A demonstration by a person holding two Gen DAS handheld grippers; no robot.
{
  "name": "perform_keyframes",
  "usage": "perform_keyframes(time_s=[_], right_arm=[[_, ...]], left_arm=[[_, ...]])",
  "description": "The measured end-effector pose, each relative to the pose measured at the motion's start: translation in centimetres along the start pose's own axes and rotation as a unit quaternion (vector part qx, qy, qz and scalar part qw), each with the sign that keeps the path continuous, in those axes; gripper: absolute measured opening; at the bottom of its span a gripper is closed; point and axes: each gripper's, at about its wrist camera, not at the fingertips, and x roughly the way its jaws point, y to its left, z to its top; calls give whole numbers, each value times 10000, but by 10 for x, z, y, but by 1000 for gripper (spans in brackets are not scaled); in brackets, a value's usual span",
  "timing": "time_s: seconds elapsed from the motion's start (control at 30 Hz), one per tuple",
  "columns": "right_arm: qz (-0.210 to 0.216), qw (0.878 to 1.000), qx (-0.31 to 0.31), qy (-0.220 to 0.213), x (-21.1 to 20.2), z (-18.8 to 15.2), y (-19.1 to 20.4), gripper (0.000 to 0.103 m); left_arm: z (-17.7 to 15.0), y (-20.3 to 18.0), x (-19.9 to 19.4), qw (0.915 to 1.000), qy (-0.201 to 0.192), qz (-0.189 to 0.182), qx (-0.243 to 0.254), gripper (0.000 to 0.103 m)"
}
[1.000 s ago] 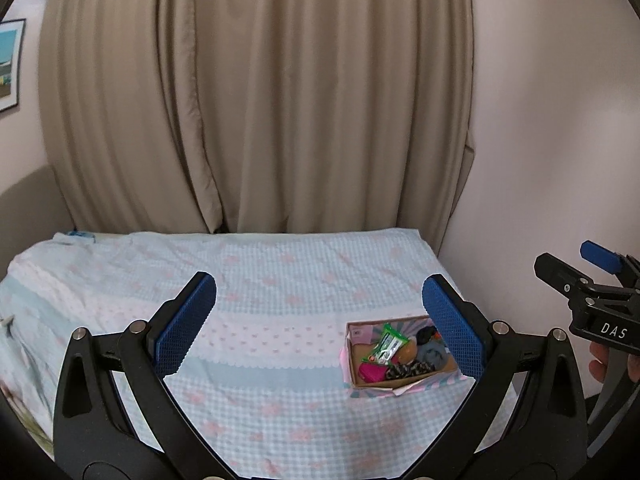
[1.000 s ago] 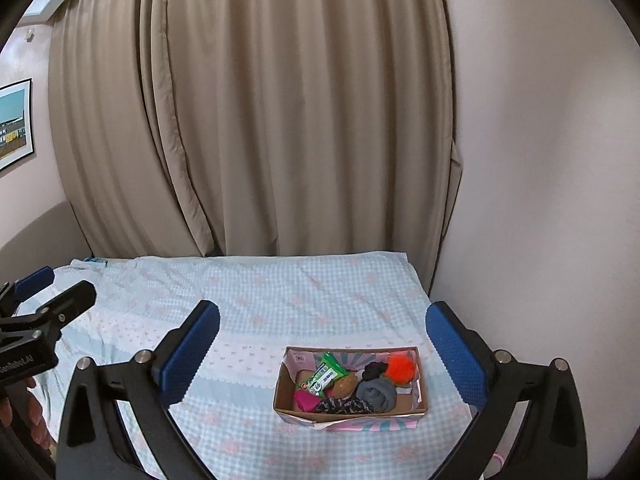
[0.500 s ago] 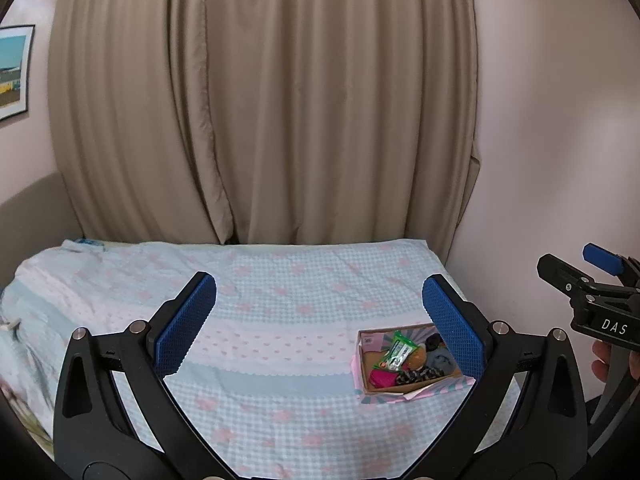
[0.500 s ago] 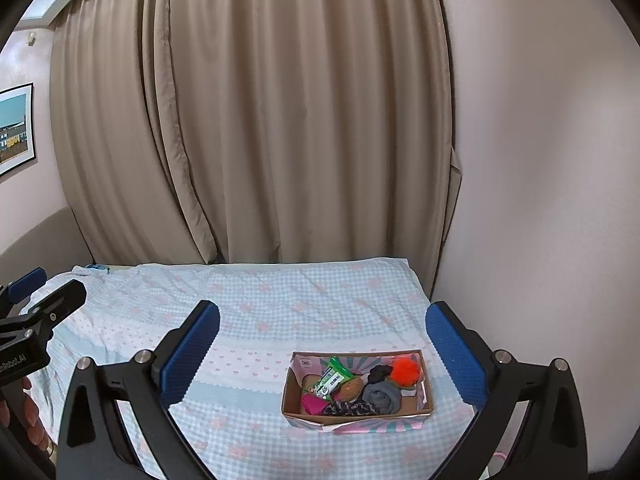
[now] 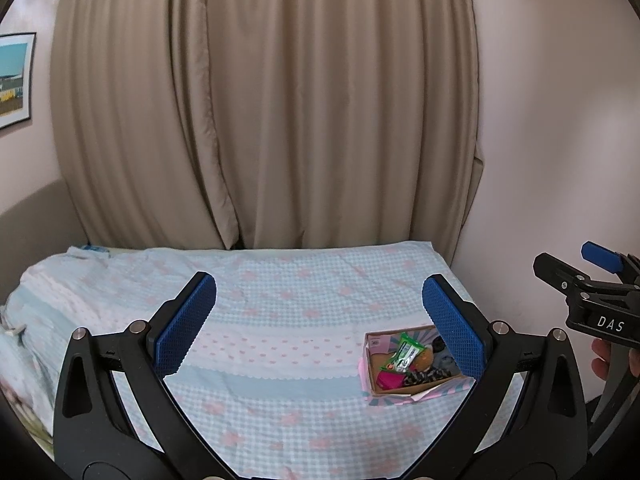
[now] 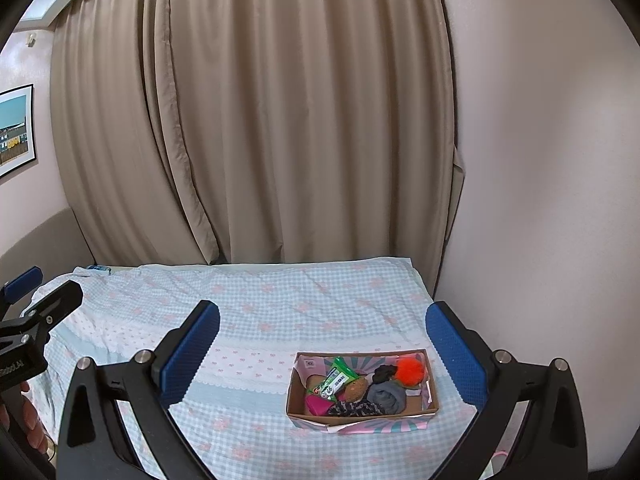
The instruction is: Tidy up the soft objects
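Since the earlier frames, both tools had been drawn back and raised, so that the cardboard box (image 6: pixel 362 390) was seen smaller and lower in each view, while more of the curtain (image 6: pixel 280 120) was taken in.

The box was set on the bed (image 6: pixel 280 300), near its right edge and toward the near end, and was filled with soft objects: a green packet (image 6: pixel 335 379) was laid aslant over a brown plush piece (image 6: pixel 356 387), a pink item (image 6: pixel 318 403) was tucked in the near left corner, a grey rolled cloth (image 6: pixel 386 395) was placed beside a dark patterned cloth (image 6: pixel 354 409) along the near wall, and an orange pompom (image 6: pixel 410 372) was lodged by a black item (image 6: pixel 384 373) at the far right.

The right tool (image 6: pixel 322 344) was held released, its blue pads wide apart and nothing gripped, well above and short of the box. The left tool (image 5: pixel 320 320) was likewise kept released and empty over the middle of the bed, its right pad overlapping the box in that view. Each tool was held by a hand (image 5: pixel 608 360) seen at the frame edge. A framed picture (image 6: pixel 14 130) was hung on the left wall.
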Motion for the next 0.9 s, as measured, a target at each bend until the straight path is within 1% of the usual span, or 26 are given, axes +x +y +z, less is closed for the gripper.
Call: perform_keyframes(time_s=[0.27, 0.5, 0.9], right_arm=[[-10, 10000, -14, 0, 2, 1, 2, 103], [-26, 10000, -45, -14, 3, 2, 4, 103], [-50, 10000, -26, -10, 6, 3, 5, 103]], left_arm=[[1, 1, 1, 10000, -20, 35, -30, 103], [2, 5, 3, 9999, -3, -10, -116, 103], [4, 3, 7, 9999, -28, -41, -91, 103]])
